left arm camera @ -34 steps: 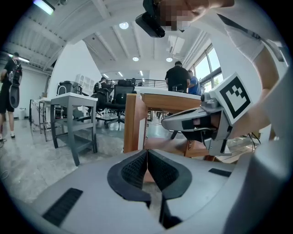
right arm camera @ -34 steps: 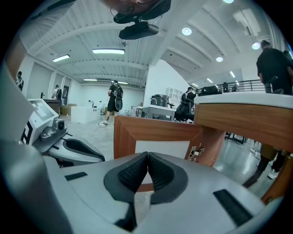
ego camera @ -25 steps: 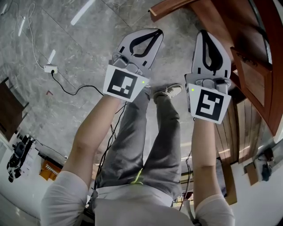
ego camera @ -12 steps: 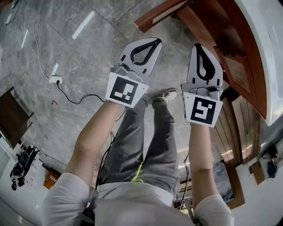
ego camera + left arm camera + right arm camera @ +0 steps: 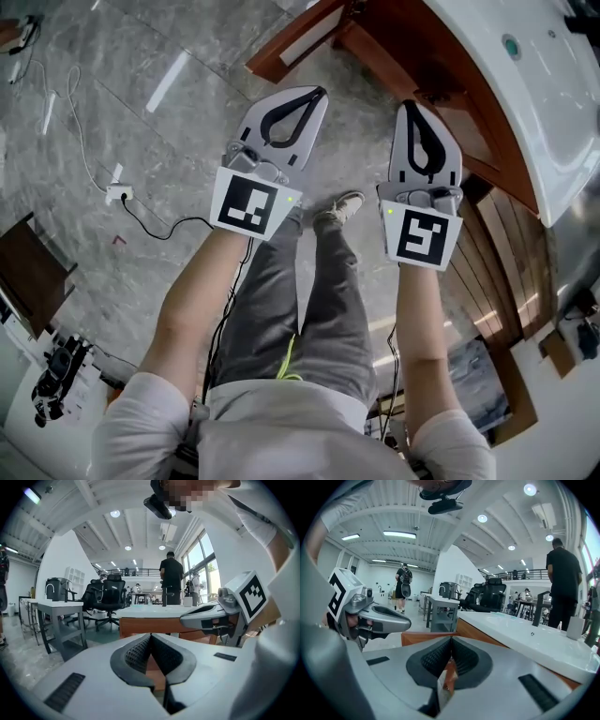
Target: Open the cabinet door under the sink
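Cabinet door (image 5: 298,39) appears open under sink (image 5: 497,89).
Left gripper (image 5: 317,92) and right gripper (image 5: 413,105) jaws are clenched and empty; avoid striking the door edge.

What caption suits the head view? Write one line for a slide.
Left gripper and right gripper, both shut and empty, held beside the wooden cabinet under the white sink.

My head view catches the cabinet door (image 5: 295,39) only edge-on, and the top edge crops it. The sink (image 5: 525,103) runs off the right edge. In the right gripper view, the right gripper (image 5: 451,640) blocks most of the cabinet (image 5: 478,630) with its closed jaws.
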Tool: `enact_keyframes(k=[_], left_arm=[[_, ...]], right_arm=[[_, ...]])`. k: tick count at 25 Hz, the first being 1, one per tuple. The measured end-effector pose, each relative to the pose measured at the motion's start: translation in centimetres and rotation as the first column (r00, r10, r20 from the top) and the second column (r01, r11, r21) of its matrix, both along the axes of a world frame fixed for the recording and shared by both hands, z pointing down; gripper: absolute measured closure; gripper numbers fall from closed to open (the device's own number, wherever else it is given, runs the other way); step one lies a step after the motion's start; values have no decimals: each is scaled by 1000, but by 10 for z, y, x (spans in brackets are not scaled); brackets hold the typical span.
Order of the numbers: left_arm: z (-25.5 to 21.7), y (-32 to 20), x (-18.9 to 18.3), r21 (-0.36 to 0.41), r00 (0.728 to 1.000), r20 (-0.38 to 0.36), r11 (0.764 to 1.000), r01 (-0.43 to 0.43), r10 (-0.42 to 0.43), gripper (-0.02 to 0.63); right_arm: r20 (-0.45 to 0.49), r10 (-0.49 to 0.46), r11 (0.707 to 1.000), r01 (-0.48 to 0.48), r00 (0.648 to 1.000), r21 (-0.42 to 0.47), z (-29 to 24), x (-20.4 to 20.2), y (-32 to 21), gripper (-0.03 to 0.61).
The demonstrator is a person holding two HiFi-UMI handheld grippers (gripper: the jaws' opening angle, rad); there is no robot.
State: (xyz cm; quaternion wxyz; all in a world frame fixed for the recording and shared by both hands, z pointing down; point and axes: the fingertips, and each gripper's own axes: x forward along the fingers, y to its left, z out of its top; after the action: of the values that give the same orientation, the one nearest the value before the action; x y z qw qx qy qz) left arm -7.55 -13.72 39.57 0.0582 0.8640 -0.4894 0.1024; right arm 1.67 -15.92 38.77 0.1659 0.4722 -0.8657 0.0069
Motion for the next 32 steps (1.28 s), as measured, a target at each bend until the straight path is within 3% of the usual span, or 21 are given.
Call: enact_keyframes(k=[10,17,21,32], left_arm=[[-94,-2,51,26,1000,-6,1000,-17,18,597],[-184,5,78,50,999,-31,999,-20,22,597],[-239,8,90,83,999,-33,996,-31,34,597],[-358,35,112,149,998,-22,987,-52,56,597]], right_arm=[[9,78,997,-78,997,25,-83,74,15,546],[0,187,982,-187,982,-13,-153,146,36,546],[-14,205,979,-205,979,9,-197,173,49,546],[71,294,953,-298,953,48,-301,234,80,546]])
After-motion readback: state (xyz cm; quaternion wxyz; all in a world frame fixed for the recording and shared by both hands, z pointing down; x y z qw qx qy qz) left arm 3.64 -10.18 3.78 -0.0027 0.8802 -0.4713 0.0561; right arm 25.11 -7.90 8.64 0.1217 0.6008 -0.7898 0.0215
